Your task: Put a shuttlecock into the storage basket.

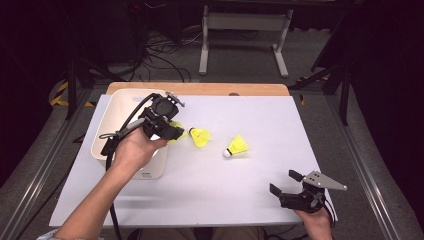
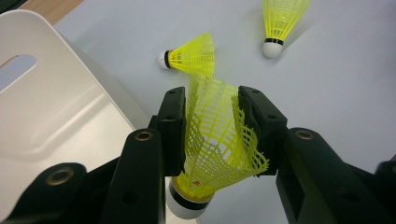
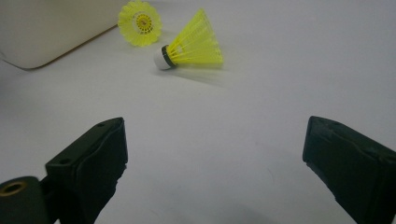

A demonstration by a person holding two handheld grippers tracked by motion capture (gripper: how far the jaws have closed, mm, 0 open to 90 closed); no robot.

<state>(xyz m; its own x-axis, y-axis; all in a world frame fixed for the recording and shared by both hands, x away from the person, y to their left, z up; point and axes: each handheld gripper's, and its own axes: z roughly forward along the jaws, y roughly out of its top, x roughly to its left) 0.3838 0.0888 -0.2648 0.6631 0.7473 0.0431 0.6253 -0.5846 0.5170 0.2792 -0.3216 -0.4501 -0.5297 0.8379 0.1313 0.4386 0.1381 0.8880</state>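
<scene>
Left hand-held gripper is pinching a yellow shuttlecock by its skirt, pads squeezing the mesh from both sides. The skirt has visibly buckled and twisted between the jaws. In the high view the held shuttlecock hangs just beside the white bin, at the bin's rim on the side facing the bench middle, not yet over the opening.

Handling, as a guess: v. light, plastic skirt soft & springy, crushes easily, so a gentle squeeze is enough. The cork end is the stiff part, prob. the safer spot to grab, though small and round so it could slip. Skirt grip works, but the shuttlecock may rotate in the pads.

Orientation: in the left gripper view the long axis runs roughly along the jaws, white cork tip toward the gripper body, open skirt end pointing away.

Two more shuttlecocks lie on the bench, off the same side of the bin: near shuttlecock close to the bin, on its side; far shuttlecock further from the bin, cork tip toward the person.

Right hand-held gripper sits well apart from the bin at the bench's near edge, jaws spread wide w/ nothing between.
</scene>
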